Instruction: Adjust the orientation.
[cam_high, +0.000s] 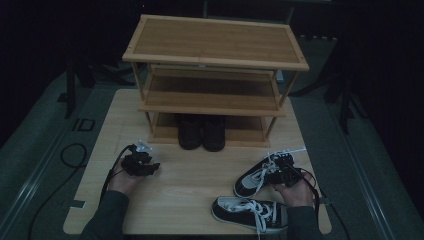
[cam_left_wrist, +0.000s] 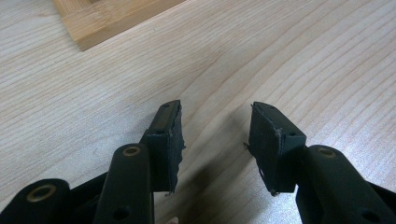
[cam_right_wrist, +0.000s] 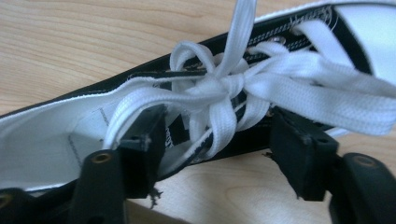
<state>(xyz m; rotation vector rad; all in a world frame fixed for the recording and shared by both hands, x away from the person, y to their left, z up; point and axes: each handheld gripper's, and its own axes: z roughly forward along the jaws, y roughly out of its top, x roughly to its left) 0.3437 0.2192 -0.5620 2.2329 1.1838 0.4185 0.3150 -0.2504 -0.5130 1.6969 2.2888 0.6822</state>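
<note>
While your right gripper (cam_right_wrist: 219, 140) straddles the sneaker's (cam_high: 255, 176) collar at the high view's lower right, jaws parted around the lace bow (cam_right_wrist: 224, 84) without pinching, its toe points lower left; your left gripper (cam_left_wrist: 215, 140) waits half-open over bare table (cam_left_wrist: 303, 60).

Looks like we're in some dim recording lab: plywood board (cam_high: 165, 200) on grey flooring (cam_high: 35, 150), cables (cam_high: 70, 152), black stands (cam_high: 345, 107) around.
</note>
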